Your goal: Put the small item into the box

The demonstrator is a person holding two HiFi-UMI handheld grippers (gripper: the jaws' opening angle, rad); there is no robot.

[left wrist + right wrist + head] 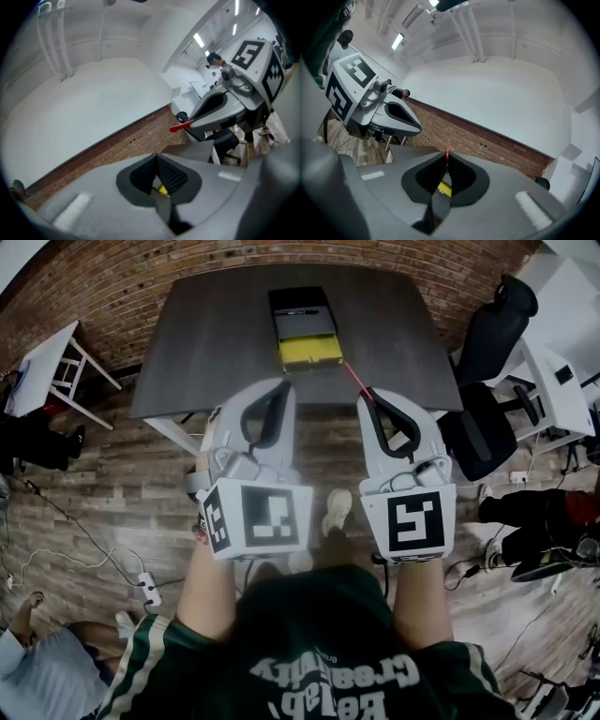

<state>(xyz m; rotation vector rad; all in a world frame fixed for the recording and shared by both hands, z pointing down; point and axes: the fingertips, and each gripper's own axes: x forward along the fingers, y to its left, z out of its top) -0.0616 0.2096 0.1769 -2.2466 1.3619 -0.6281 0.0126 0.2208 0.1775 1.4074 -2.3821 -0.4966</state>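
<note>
A box [305,329] with a black lid end, a grey middle and a yellow near end lies on the far half of the dark table [216,343]. My right gripper [373,396] hovers at the table's near edge, shut on a thin red item [354,379] that sticks out past its tips toward the box. The red item [447,149] shows between the pads in the right gripper view, with the box's yellow part behind it. My left gripper [281,388] is level beside it, shut with nothing held. From the left gripper view the right gripper [190,123] and red item [180,126] are visible.
A black office chair [487,343] and a white desk [553,381] stand right of the table. A white side table [56,362] is at the left. A power strip [148,589] with cables lies on the wooden floor. People's legs [37,662] are at the lower left.
</note>
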